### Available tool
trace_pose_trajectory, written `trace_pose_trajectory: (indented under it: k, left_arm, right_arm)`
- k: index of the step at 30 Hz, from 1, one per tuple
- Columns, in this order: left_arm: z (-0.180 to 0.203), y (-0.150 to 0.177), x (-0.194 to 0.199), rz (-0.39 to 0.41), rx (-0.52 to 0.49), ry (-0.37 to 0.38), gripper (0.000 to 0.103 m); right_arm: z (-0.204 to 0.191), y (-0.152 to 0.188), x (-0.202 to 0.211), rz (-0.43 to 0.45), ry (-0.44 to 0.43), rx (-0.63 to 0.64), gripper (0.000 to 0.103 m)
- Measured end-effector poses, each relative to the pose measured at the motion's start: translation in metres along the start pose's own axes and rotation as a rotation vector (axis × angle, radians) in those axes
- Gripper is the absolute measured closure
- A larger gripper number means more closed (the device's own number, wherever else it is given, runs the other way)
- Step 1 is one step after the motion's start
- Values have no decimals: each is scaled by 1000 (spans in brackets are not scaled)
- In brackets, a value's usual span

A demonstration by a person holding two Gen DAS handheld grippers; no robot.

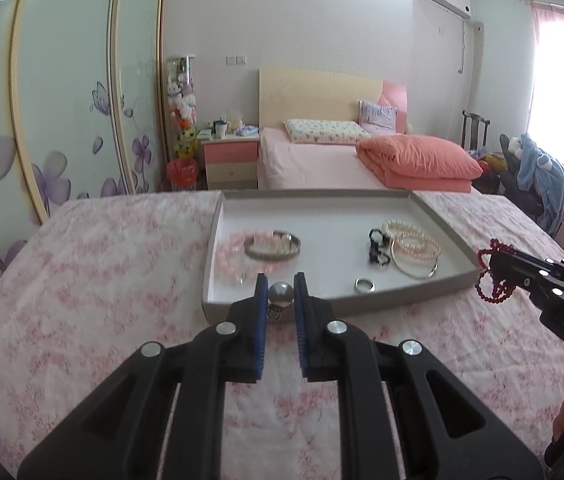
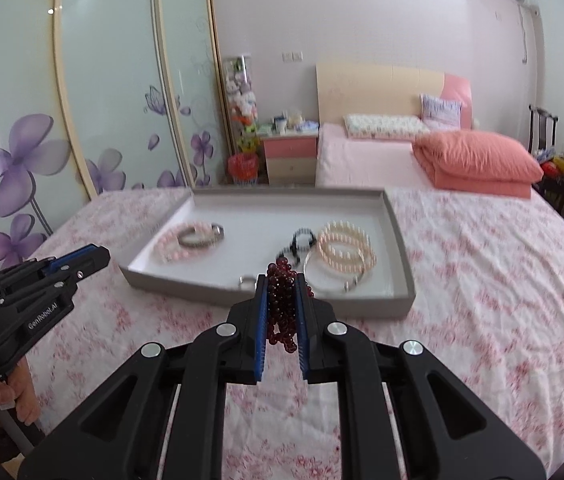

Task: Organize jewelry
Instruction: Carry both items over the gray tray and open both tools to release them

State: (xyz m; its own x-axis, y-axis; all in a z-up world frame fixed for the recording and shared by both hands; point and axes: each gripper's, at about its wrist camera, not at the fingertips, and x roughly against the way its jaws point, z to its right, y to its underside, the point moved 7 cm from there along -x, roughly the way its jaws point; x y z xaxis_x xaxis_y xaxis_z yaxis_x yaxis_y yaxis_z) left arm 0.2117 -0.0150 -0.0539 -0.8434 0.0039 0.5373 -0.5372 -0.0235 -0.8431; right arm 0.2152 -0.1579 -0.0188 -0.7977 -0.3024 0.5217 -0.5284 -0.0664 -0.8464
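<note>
Left gripper [image 1: 281, 286] pinches a round silver bead [image 1: 281, 293] near its tips, right gripper [image 2: 282, 286] clamps dangling red beads [image 2: 280, 292]; bead could roll out, strand snag tray rim [image 2: 266, 294] just ahead.

Grey shallow tray [image 1: 433, 292] with white floor sits open on the pink floral bedspread. Inside left: pink bead bracelet [image 1: 229, 257] with a silver bangle [image 1: 272, 249] lying on it. Inside right: pearl bracelets [image 1: 411, 240] coiled, thin silver hoop [image 1: 415, 270] under them, black-and-white beaded piece [image 1: 377, 250] just beside, silver ring [image 1: 363, 285] near front wall. Silver ball pendant [image 1: 280, 294] pinched in blue pads, off the bedspread. Dark red bead strand [image 2: 282, 304] bunched between the other pads, loops hanging.
</note>
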Motion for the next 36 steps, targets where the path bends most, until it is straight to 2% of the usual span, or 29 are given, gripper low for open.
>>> trace_pose_trajectory:
  k: [11, 17, 25, 36]
  left_arm:
    - [11, -29, 1, 68, -22, -8, 89]
    - [14, -45, -12, 91, -24, -11, 89]
    - [17, -59, -46, 79, -28, -9, 89]
    - [19, -55, -100, 13, -22, 7, 89]
  right_arm:
    - [1, -41, 9, 134, 12, 5, 89]
    - [5, -60, -1, 173, 9, -2, 89]
    - [18, -67, -40, 134, 13, -43, 89]
    - [30, -54, -92, 41, 18, -79, 89]
